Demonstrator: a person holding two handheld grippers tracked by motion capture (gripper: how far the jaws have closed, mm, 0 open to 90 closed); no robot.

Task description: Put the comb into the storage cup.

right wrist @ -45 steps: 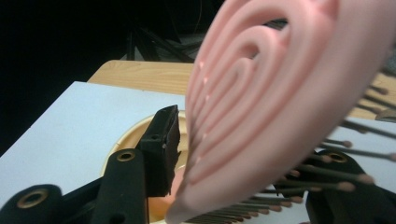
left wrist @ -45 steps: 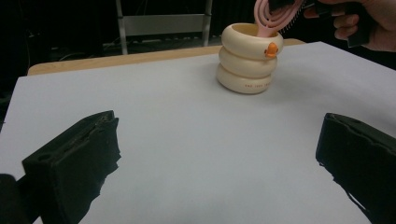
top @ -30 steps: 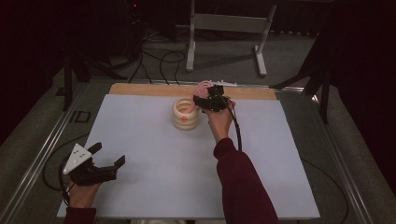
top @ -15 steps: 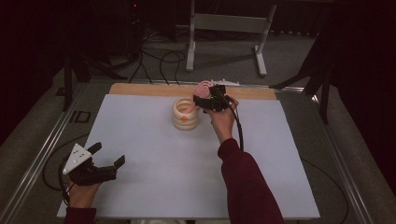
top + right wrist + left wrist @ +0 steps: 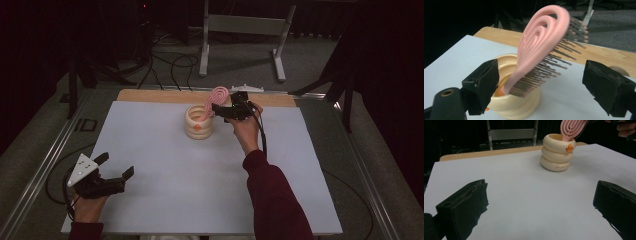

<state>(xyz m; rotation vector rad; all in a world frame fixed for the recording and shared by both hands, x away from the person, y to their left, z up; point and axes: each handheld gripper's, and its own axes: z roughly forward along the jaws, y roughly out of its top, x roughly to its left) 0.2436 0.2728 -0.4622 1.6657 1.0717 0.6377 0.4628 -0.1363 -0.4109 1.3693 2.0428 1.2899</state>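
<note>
The pink hairbrush (image 5: 541, 42) stands handle-down in the cream ringed cup (image 5: 198, 122), which sits toward the far middle of the white worktop (image 5: 165, 165). Its head leans out over the cup's rim, bristles turned to the right, so the cup wall is what props it up. The right gripper (image 5: 226, 108) sits just right of the cup with its fingers (image 5: 607, 86) spread wide to either side of the brush head; they have just been opening, and in the right gripper view neither pad presses on the brush, though the brush is between them. That reads as a release: the brush has been dropped into the cup and let go so it can settle against the rim by its own weight.

The left gripper (image 5: 100, 176) rests low at the near left corner of the worktop, well apart from the cup, its fingers (image 5: 464, 207) wide with nothing between them, seemingly parked out of the way while the other hand works
</note>
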